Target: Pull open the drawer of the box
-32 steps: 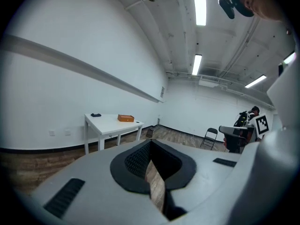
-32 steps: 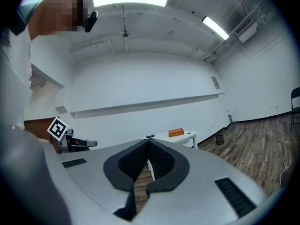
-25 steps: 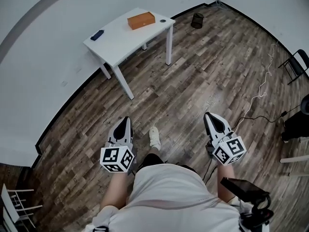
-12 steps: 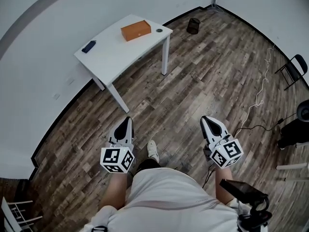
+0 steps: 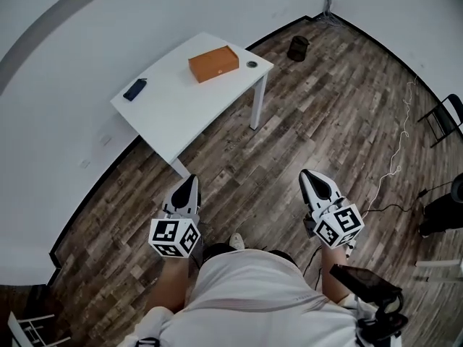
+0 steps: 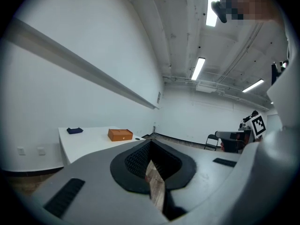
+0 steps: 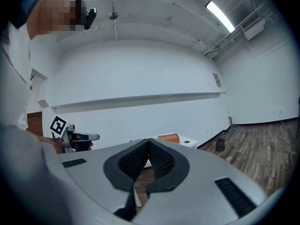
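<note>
An orange box lies on a white table against the curved wall, well ahead of both grippers. Its drawer front cannot be made out from here. My left gripper is held low over the wooden floor, shut and empty. My right gripper is level with it to the right, also shut with nothing in it. The left gripper view has the box far off beyond the gripper. In the right gripper view the box shows just above the gripper.
A dark blue object and a small dark round thing also lie on the table. A black bin stands by the far wall. A white cable trails over the floor at right, near a black chair.
In the head view the table and box have come nearer as the person walks towards them. Both grippers stay shut, held in front of the body.
</note>
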